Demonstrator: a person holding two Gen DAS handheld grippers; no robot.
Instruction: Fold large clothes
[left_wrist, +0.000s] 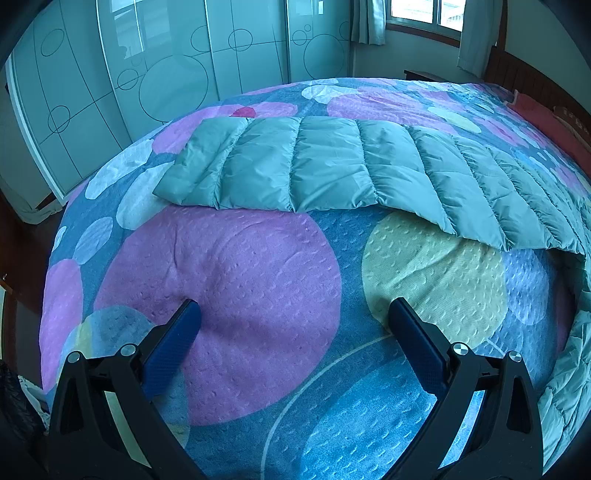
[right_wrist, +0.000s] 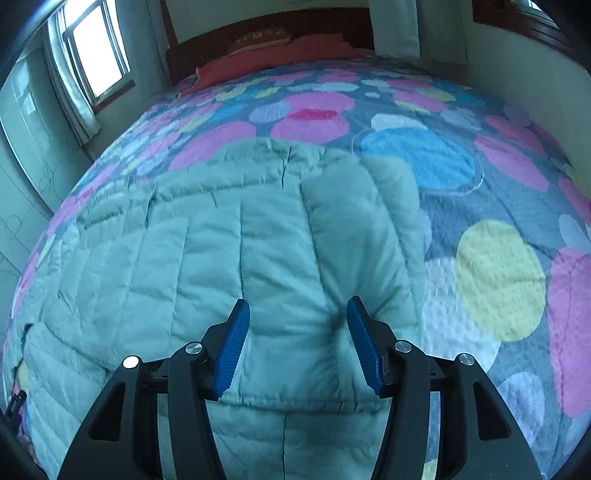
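A pale green quilted down jacket lies spread on a bed with a dotted bedspread (left_wrist: 258, 280). In the left wrist view one long sleeve (left_wrist: 314, 166) of it stretches flat across the bed ahead of my left gripper (left_wrist: 294, 302). That gripper hovers open over bare bedspread, well short of the sleeve. In the right wrist view the jacket body (right_wrist: 177, 251) fills the left and middle, with the other sleeve (right_wrist: 354, 206) lying folded onto it. My right gripper (right_wrist: 298, 300) stands open just above the jacket near its lower hem. Nothing is pinched between its blue pads (right_wrist: 232, 347).
Glass wardrobe doors (left_wrist: 147, 74) line the far side of the room and a curtained window (left_wrist: 424, 14) sits beside them. A dark wooden headboard (right_wrist: 277, 26) and a red pillow (right_wrist: 288, 55) end the bed. Uncovered bedspread (right_wrist: 480, 192) lies right of the jacket.
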